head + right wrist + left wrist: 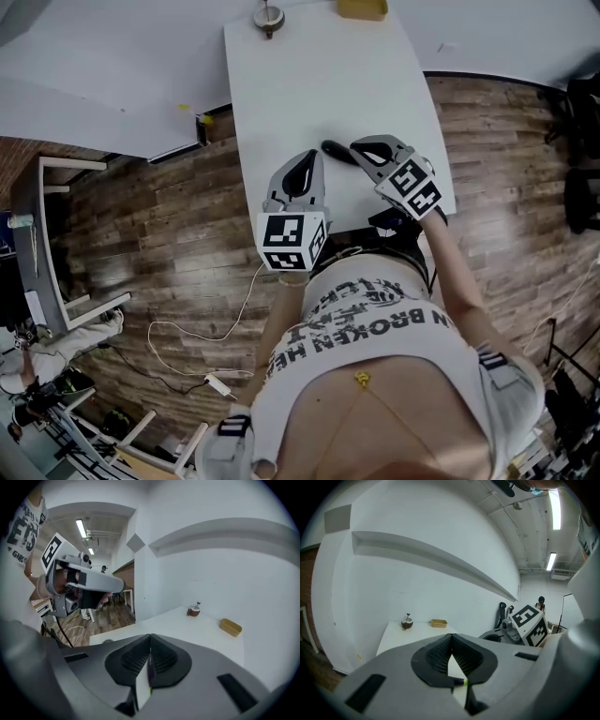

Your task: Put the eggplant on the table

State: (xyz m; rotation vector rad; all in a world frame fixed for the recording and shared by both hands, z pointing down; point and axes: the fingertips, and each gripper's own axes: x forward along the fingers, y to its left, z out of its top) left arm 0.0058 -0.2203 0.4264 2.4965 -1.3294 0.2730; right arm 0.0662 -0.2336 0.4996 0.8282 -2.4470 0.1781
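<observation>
The eggplant (335, 150), small, dark and long, lies on the white table (319, 84) near its front edge. My right gripper (360, 150) hovers just right of it with its jaws shut and nothing between them; in the right gripper view the tips (150, 637) meet over bare tabletop. My left gripper (308, 159) is a little to the eggplant's left and nearer to me, also shut and empty, and its tips (450, 637) touch in the left gripper view. That view does not show the eggplant clearly.
At the table's far end stand a brown round cup with a stick (268, 16) and a yellow box (362, 8). Wooden floor surrounds the table, with a white cable (187, 328) and a white frame (56, 234) to the left. A white wall lies behind.
</observation>
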